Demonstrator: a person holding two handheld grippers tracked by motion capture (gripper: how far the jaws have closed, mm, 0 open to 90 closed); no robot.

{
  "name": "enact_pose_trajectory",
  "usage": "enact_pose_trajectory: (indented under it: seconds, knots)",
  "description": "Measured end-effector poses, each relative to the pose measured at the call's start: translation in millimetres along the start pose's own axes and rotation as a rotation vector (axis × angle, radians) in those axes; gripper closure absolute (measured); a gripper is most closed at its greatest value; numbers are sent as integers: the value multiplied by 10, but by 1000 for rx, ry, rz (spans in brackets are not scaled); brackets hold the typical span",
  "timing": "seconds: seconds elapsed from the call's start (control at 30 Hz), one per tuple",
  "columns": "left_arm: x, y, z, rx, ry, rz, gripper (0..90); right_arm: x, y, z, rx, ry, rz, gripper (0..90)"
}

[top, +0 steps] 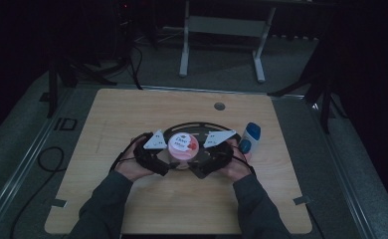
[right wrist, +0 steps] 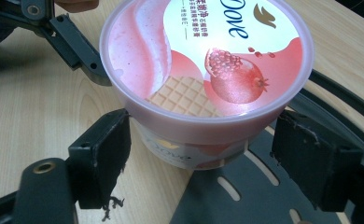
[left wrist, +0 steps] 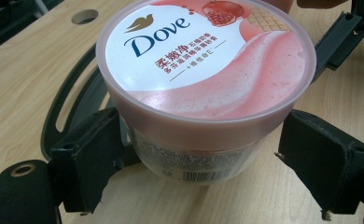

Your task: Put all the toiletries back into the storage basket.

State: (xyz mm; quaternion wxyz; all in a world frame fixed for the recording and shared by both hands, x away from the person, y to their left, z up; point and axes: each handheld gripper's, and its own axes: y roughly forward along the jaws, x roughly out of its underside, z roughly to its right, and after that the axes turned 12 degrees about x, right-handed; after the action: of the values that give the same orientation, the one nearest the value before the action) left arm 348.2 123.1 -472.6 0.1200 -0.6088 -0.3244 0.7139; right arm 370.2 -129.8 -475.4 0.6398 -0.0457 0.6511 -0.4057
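Note:
A pink Dove tub (top: 182,145) with a pomegranate picture on its lid stands at the middle of the wooden table (top: 132,114), partly on a flat black slotted ring (top: 202,124). From the left, my left gripper (top: 173,160) straddles the tub (left wrist: 203,79) just under the lid. One pad (left wrist: 96,149) touches the wall and a small gap shows at the other pad. My right gripper (top: 195,160) comes in from the right and straddles the same tub (right wrist: 203,70) in the same way, one pad (right wrist: 105,154) against it. Both stand open around the tub.
A blue and white bottle (top: 249,137) lies just right of my right hand. A round cable hole (top: 220,106) sits near the table's far edge. Beyond the table are the white legs of a stand (top: 184,55) and dark tripod legs.

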Motion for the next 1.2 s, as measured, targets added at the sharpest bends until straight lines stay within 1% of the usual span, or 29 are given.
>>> enact_pose_trajectory:
  seconds: [0.1, 0.13, 0.3, 0.43, 0.53, 0.67, 0.73, 0.87, 1.0, 1.1, 1.2]
  knots:
    - [-24, -1, -33, -7, 2, -7, 137, -25, 8, 24, 10, -5, 2, 196]
    - [-33, 2, -46, -9, 3, -12, 137, -32, 16, 32, 12, 1, 0, 196]
    - [-49, 14, -113, -7, -1, -12, 137, -48, 54, 102, 6, 10, -6, 195]
    - [-65, 38, -166, -15, -1, -23, 136, -72, 98, 158, 1, 14, -27, 193]
    - [-75, 48, -206, -17, 2, -33, 136, -86, 129, 180, 9, 13, -39, 188]
    - [-61, 39, -252, -15, -6, -27, 136, -88, 163, 180, 24, 35, -27, 186]
    - [-53, 35, -260, -15, -8, -30, 136, -93, 181, 181, 23, 39, -28, 185]
    - [-35, 33, -296, -16, -15, -23, 136, -119, 207, 182, 31, 31, -36, 186]
    - [-24, 36, -341, -18, -26, -17, 136, -136, 241, 202, 37, 42, -35, 187]
    - [-27, 51, -365, -29, -28, -23, 136, -130, 274, 217, 40, 59, -39, 185]
    - [-14, 62, -420, -30, -50, -9, 136, -127, 308, 240, 45, 80, -31, 186]
